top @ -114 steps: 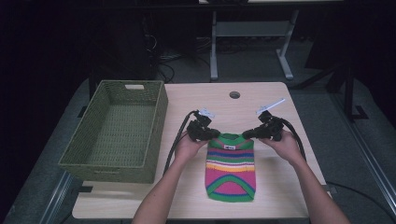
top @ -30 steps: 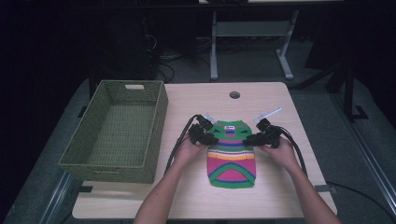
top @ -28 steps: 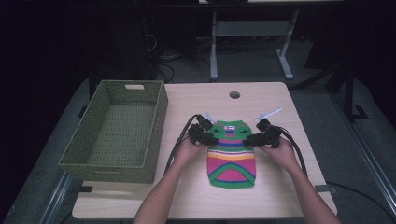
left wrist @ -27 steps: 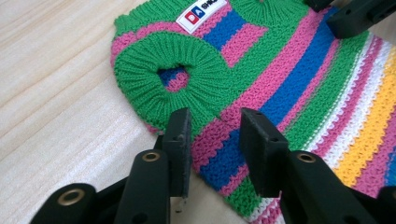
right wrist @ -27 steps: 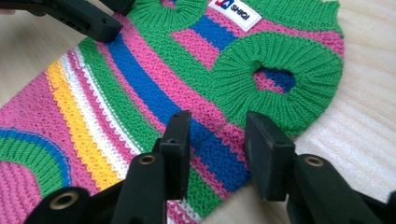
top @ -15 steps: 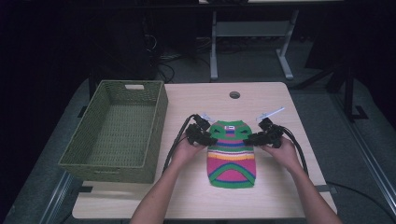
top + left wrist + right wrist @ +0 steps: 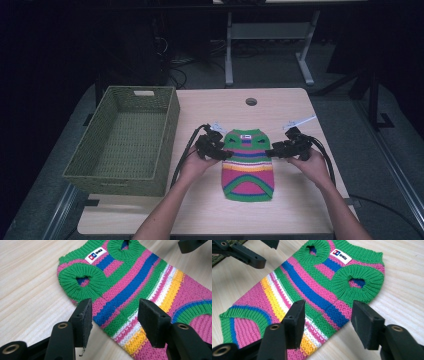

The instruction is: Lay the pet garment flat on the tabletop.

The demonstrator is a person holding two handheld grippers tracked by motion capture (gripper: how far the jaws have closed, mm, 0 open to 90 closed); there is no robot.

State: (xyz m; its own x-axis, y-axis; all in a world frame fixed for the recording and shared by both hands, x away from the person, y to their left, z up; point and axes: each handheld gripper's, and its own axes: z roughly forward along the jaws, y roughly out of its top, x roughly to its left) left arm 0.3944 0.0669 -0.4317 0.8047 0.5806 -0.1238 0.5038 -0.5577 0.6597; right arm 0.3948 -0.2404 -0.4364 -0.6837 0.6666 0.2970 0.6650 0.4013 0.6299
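A small striped knit sweater (image 7: 248, 162) in green, pink, blue and yellow lies flat on the wooden table (image 7: 220, 107), its neck end and white label (image 7: 96, 254) toward the far side. My left gripper (image 7: 224, 155) stands open at the sweater's left edge, its jaws just above the blue and pink stripes (image 7: 117, 300). At the right edge my right gripper (image 7: 270, 152) is open too, jaws hovering over the stripes below the armhole (image 7: 357, 280). Nothing is pinched in either one.
An empty green woven basket (image 7: 125, 142) stands at the table's left side. A round cable hole (image 7: 251, 101) sits near the far edge. Table legs and cables show on the dark floor behind.
The sweater, earlier folded shorter, now lies spread out longer and farther from the person. Both grippers moved away from the person to its sides, and have shifted little in the last second.
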